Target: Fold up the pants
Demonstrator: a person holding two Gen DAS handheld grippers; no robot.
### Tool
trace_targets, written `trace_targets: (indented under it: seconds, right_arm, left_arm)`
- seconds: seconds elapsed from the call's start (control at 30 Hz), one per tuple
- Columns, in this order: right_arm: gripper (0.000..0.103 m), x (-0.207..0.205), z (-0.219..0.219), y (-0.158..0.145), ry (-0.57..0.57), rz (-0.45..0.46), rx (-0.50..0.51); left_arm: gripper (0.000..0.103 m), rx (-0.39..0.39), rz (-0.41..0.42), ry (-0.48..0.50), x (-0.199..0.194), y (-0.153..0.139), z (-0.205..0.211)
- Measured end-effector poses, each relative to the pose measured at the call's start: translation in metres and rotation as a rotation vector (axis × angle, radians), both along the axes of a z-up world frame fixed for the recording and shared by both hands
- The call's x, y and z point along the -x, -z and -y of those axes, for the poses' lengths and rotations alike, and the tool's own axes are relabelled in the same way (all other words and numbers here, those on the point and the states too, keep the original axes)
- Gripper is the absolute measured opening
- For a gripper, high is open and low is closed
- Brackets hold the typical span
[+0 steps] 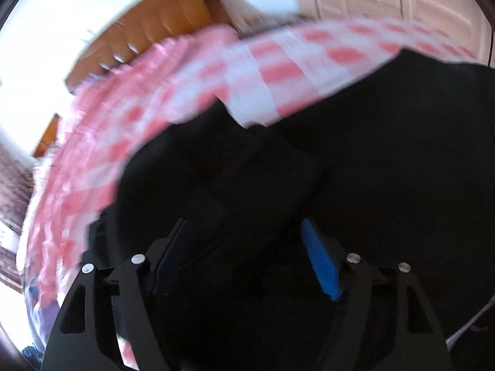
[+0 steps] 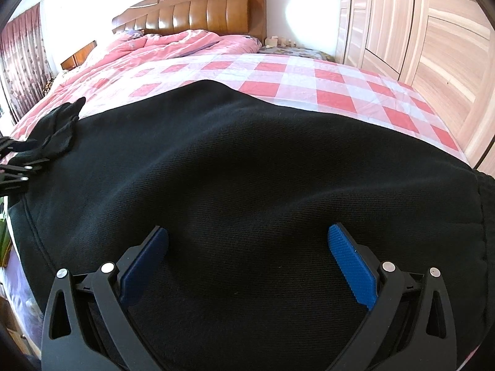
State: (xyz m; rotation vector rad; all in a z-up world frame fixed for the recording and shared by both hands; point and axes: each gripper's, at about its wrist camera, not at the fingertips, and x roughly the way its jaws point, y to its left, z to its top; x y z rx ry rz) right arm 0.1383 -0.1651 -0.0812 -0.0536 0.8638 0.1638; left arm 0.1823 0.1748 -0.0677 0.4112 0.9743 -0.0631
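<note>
Both grippers point steeply down over black pants point(image 2: 247, 167) spread on the bed. Right gripper point(image 2: 247, 238) stands wide open, holding nothing; left gripper point(image 1: 244, 232) is parted, pads clear of the cloth. Red-checked sheet point(image 2: 297, 77), wooden headboard point(image 2: 198, 15), wardrobe point(image 2: 433, 31) beyond.

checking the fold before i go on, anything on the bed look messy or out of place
Mostly tidy: the black pants lie fairly flat on the checked bedsheet. One oddity is a bunched, twisted bit of black fabric sticking up at their far left edge, near the left gripper. The pink quilt is rumpled by the headboard.
</note>
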Motion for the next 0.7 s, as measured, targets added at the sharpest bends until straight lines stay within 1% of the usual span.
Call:
trace_targets:
  seconds: [0.03,0.07,0.1,0.13,0.17,0.2,0.27,0.3,0.37,0.43,0.47,0.5,0.53,0.57,0.6,0.63,0.7]
  right_arm:
    - [0.099,0.000,0.000,0.000,0.000,0.001,-0.003]
    - [0.099,0.000,0.001,0.000,-0.001,0.002,-0.005]
    - [0.099,0.000,0.001,0.000,-0.001,0.002,-0.005]
    - [0.099,0.000,0.001,0.000,-0.001,0.003,-0.006]
    - [0.099,0.000,0.001,0.000,-0.001,0.004,-0.007]
    - [0.099,0.000,0.001,0.000,-0.001,0.005,-0.011]
    - [0.099,0.000,0.003,0.000,-0.002,0.007,-0.021]
    - [0.099,0.000,0.003,0.000,-0.003,0.008,-0.024]
    - [0.099,0.000,0.004,-0.001,-0.004,0.008,-0.027]
    - [0.099,0.001,0.003,-0.001,-0.003,0.008,-0.025]
    - [0.099,0.001,0.002,-0.001,-0.003,0.007,-0.022]
    - [0.099,0.001,0.002,-0.001,-0.003,0.007,-0.020]
    - [0.099,0.001,0.002,-0.001,-0.003,0.007,-0.018]
    - [0.099,0.001,0.002,-0.001,-0.002,0.008,-0.018]
    - [0.099,0.001,0.002,-0.001,-0.002,0.008,-0.017]
    - [0.099,0.000,0.002,-0.001,-0.002,0.007,-0.014]
    - [0.099,0.000,0.001,-0.001,-0.002,0.006,-0.007]
  left_arm:
    - [0.072,0.025,-0.006,0.009,-0.005,0.002,-0.003]
    - [0.069,0.050,-0.013,0.014,-0.009,0.002,-0.007]
    - [0.055,0.081,-0.030,0.019,-0.011,0.002,-0.010]
    - [0.045,0.098,-0.025,0.015,-0.010,0.000,-0.014]
    - [0.034,0.096,-0.010,0.003,-0.009,-0.002,-0.014]
    - [0.026,0.118,-0.002,0.000,-0.006,-0.005,-0.017]
    - [0.021,0.214,0.041,-0.032,0.004,-0.014,-0.027]
    - [0.020,0.289,0.066,-0.059,0.008,-0.021,-0.038]
    - [0.020,0.473,0.140,-0.130,0.018,-0.039,-0.073]
    - [0.020,0.648,0.234,-0.227,0.034,-0.055,-0.119]
    - [0.020,0.726,0.274,-0.279,0.043,-0.059,-0.144]
    - [0.020,0.783,0.298,-0.318,0.050,-0.060,-0.163]
    - [0.020,0.872,0.324,-0.385,0.060,-0.057,-0.193]
    - [0.020,0.936,0.332,-0.440,0.068,-0.051,-0.217]
    - [0.020,0.979,0.333,-0.498,0.076,-0.042,-0.240]
    - [0.020,0.991,0.329,-0.536,0.080,-0.037,-0.254]
    - [0.022,1.013,0.294,-0.612,0.088,-0.015,-0.283]
